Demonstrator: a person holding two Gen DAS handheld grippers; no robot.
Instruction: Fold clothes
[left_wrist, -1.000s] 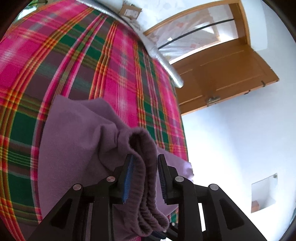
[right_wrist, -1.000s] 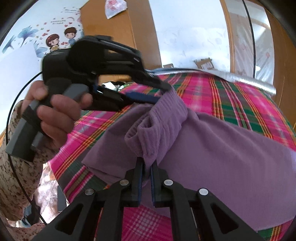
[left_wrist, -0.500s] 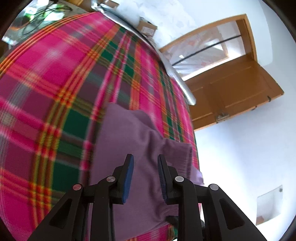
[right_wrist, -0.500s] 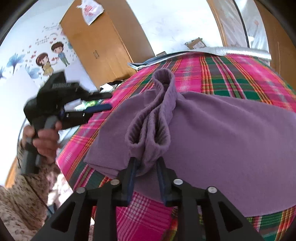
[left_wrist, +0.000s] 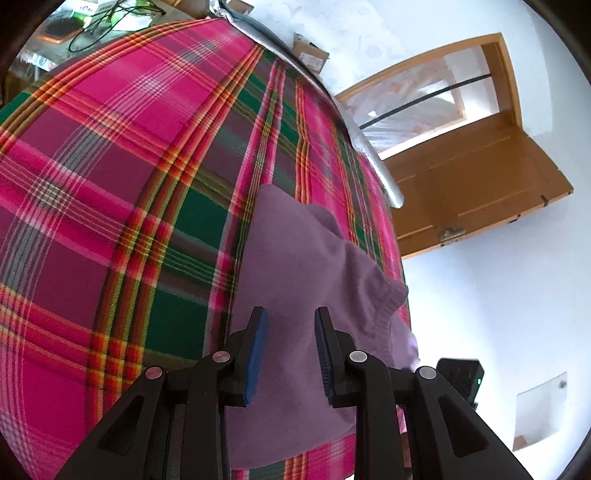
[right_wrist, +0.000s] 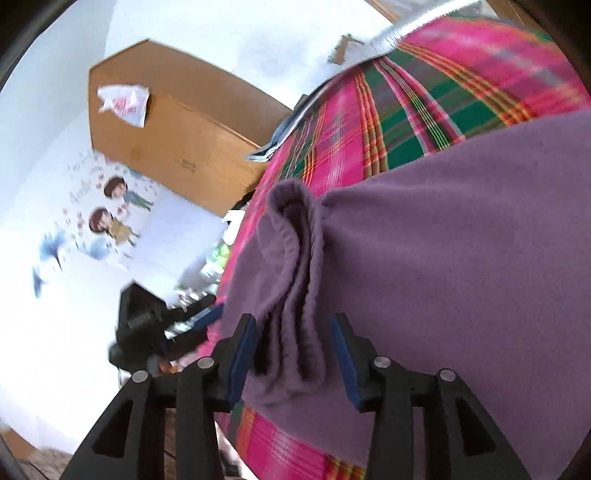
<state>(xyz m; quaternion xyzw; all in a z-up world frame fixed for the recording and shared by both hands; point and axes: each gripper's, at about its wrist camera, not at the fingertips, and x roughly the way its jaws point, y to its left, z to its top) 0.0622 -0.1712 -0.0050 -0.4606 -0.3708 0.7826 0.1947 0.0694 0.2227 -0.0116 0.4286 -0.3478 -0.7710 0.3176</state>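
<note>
My left gripper (left_wrist: 290, 350) hangs over the purple garment (left_wrist: 295, 258) with its jaws apart and nothing pinched between them. My right gripper (right_wrist: 293, 354) has just been opening its jaws; the garment's bunched ribbed hem (right_wrist: 295, 266) lies loose between the pads, not pressed. The garment rests on the pink and green plaid bed cover (left_wrist: 110, 166), near its edge. The rolled hem runs lengthwise away from my right gripper, toward the wooden wardrobe (right_wrist: 177, 133).
</note>
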